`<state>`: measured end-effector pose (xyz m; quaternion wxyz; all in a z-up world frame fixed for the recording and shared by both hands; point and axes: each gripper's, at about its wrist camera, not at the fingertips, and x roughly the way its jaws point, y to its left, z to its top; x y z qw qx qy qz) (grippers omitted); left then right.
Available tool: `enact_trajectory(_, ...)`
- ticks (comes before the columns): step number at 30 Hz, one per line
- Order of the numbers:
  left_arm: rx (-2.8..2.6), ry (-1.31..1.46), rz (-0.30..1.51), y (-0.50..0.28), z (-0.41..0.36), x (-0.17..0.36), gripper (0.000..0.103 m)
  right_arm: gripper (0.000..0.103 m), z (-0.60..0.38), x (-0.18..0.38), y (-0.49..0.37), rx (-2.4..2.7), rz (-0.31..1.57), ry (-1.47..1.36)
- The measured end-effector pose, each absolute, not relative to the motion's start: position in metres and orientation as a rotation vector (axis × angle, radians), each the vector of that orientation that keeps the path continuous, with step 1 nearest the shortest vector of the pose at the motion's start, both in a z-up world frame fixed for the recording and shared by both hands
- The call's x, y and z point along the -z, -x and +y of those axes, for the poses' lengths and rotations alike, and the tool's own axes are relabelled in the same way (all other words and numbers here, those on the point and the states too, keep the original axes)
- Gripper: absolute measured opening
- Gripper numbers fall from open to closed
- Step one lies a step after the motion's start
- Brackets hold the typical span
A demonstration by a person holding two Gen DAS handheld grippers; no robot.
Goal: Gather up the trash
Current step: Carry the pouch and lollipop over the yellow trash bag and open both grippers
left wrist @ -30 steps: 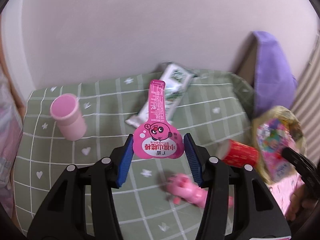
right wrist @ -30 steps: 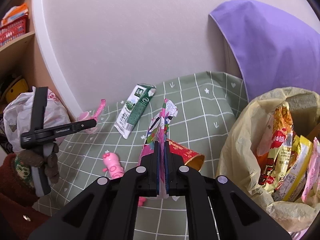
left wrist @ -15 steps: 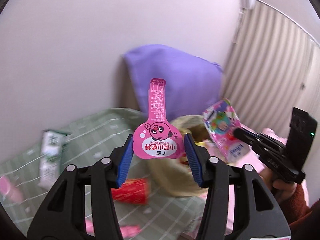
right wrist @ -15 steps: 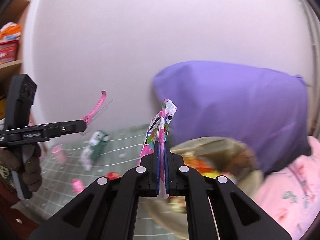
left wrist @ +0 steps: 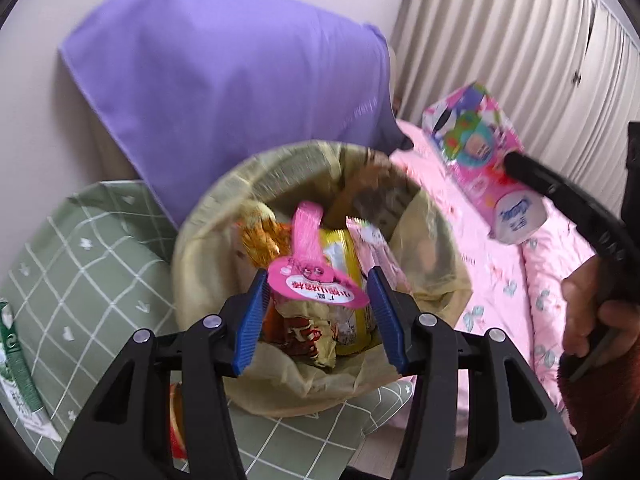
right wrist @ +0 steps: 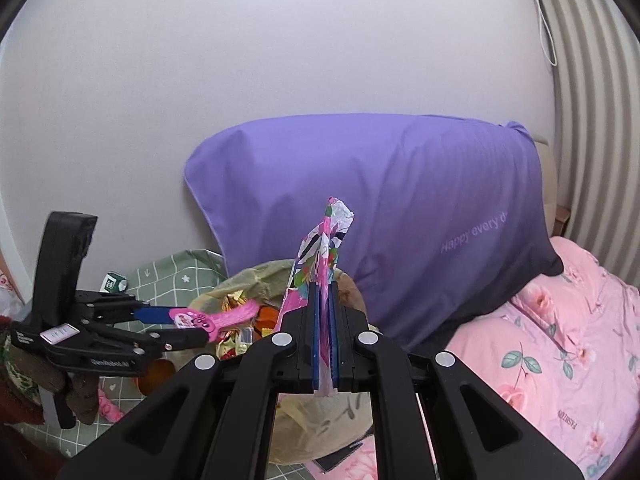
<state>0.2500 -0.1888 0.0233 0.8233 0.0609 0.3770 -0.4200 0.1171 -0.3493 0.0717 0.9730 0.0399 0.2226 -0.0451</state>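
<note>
The left gripper (left wrist: 316,312) hung right over the mouth of the yellow-lined trash bin (left wrist: 208,216), blue pads pressed on either side of a pink pear-shaped snack wrapper (left wrist: 310,268) with a cartoon face, its long neck pointing out over the rubbish. Inside the bin (right wrist: 248,276), a heap of snack packets (left wrist: 340,280) in yellow, orange and red. From the right wrist view the same left gripper (right wrist: 188,322) reached in from the left, the pink wrapper (right wrist: 216,318) pinched at its tip above the bin's rim.

The right gripper (right wrist: 325,320) was clamped tight, jaws all but touching, on a flattened, colourful pink tissue pack (right wrist: 320,256) that stood upright between the pads. In the left wrist view that pack (left wrist: 480,160) hovered off to the right of the bin, above the pink floral bedding (left wrist: 504,280). A purple pillow (right wrist: 400,200) leaned on the wall behind, and a green carton (left wrist: 16,360) lay on the green checked cloth (left wrist: 80,264)
</note>
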Motion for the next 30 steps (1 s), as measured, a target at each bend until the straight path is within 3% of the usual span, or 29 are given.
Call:
enact_trajectory(4, 0.892, -0.178, 0.808, -0.251, -0.197, -0.014, 0.047, 0.006, -0.360, -0.067, -0.118, 0.104, 0.453, -0.106)
enact_trajectory(12, 0.843, -0.171, 0.855, -0.267, -0.182, -0.007, 0.030, 0.006, -0.355, -0.055, -0.140, 0.067, 0.489, -0.113)
enact_trajectory(30, 0.819, -0.142, 0.884, -0.285, -0.181, 0.005, 0.030, 0.006, -0.339, 0.002, -0.220, 0.010, 0.745, -0.012)
